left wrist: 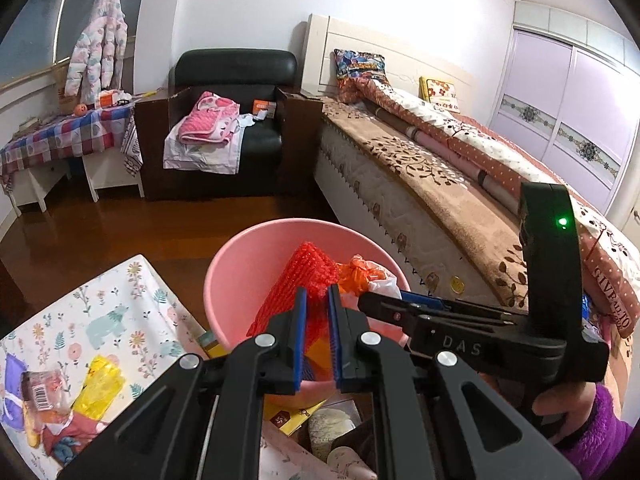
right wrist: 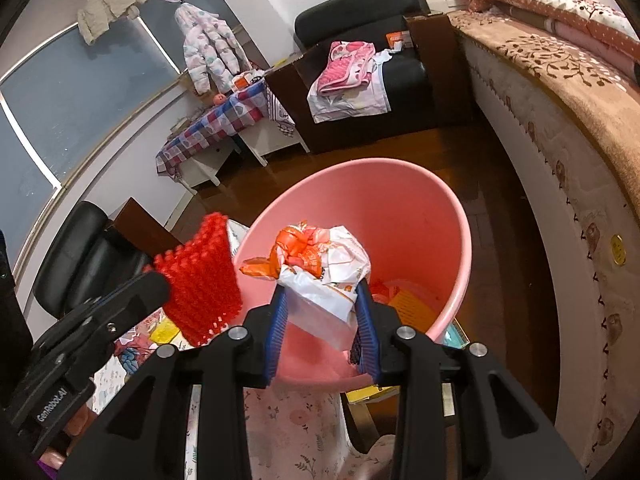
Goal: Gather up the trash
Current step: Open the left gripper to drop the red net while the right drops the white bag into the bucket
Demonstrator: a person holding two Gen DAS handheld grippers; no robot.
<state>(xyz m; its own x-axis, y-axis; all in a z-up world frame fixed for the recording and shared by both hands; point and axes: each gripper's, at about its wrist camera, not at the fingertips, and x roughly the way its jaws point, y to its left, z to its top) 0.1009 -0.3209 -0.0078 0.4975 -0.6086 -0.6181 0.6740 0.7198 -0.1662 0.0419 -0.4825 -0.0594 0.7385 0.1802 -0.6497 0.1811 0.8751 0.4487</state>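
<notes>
Left hand-held gripper clamped on red foam netting, held over the near rim of the pink bin. Right hand-held gripper clamped on a crumpled white and orange plastic bag, raised above the bin's opening. Inside, yellow and orange scraps at the bottom. Bin on the wooden floor beside the bed.

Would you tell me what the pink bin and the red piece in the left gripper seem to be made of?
Pink bin: likely moulded plastic, smooth with a soft sheen. Red piece: probably foam or soft plastic netting, matte, with a raised knobbly grid; which one is unclear.
</notes>
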